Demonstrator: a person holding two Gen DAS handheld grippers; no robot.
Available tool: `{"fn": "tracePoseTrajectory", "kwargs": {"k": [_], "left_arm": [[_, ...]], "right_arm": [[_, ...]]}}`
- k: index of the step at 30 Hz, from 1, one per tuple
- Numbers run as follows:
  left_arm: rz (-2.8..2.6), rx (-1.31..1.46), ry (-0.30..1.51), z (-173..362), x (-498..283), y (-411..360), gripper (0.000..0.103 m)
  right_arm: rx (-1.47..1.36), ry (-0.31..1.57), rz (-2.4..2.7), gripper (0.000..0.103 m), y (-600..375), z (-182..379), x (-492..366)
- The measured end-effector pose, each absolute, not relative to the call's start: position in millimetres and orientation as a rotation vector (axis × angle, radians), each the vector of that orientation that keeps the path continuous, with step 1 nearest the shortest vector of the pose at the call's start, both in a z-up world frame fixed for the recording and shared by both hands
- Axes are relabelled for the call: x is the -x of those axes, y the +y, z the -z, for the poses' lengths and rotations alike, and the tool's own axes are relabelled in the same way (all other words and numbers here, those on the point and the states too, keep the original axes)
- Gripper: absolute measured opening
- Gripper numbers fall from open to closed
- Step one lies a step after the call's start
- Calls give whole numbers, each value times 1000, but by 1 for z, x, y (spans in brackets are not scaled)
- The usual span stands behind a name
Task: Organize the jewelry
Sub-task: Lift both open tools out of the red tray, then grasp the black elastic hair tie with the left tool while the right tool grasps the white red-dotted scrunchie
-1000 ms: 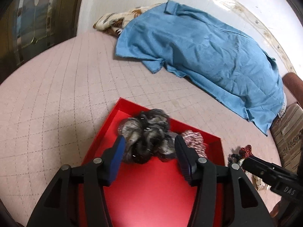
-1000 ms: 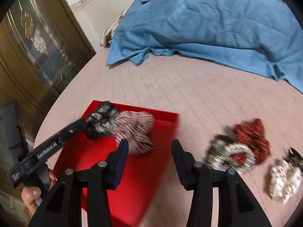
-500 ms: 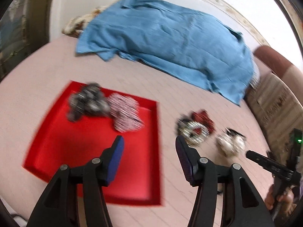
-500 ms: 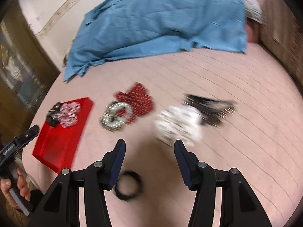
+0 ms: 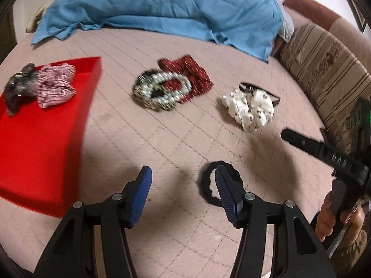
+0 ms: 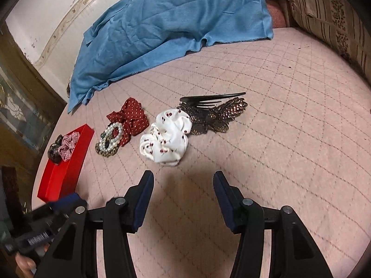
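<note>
While the bed (image 6: pixel 266 139) carries everything on its quilted pink cover, the blue cloth (image 6: pixel 176 23) lies bunched at the far side, well clear of the work; the red tray (image 5: pixel 41 143) sits at the left edge, seemingly as the collecting place, since a grey scrunchie (image 5: pixel 19 90) and a striped scrunchie (image 5: pixel 55 86) already rest touching in its far corner; the rest lies loose on the cover, probably awaiting their turn: a white scrunchie (image 6: pixel 165 136) against a dark comb (image 6: pixel 215 111), a red bow (image 6: pixel 131 118) under a pearl ring (image 6: pixel 109 139), and a black band (image 5: pixel 209 185) nearest; the left hand-held gripper (image 5: pixel 183 192) hovers wide open and empty, its right finger overlapping that band in view, so I judge the band the likely next pick; the right hand-held gripper (image 6: pixel 183 199) is likewise spread and empty, pointed towards the white scrunchie.
</note>
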State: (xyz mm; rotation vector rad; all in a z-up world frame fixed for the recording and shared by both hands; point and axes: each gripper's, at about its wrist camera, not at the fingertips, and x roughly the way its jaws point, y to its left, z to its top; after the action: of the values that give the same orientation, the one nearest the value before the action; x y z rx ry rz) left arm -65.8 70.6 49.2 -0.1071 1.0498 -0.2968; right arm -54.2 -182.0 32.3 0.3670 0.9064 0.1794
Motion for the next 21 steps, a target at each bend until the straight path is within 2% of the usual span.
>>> {"fn": "tracePoseTrajectory", "kwargs": {"k": [8,21], "left_arm": [[317,52,1084,-31,54,46,56],[290,-73,1013,-24,59,27,56]], "right_arm": [[-394,890,-185,61,-175,-25,24],[-414,909,-170,61,-173,-9,1]]}}
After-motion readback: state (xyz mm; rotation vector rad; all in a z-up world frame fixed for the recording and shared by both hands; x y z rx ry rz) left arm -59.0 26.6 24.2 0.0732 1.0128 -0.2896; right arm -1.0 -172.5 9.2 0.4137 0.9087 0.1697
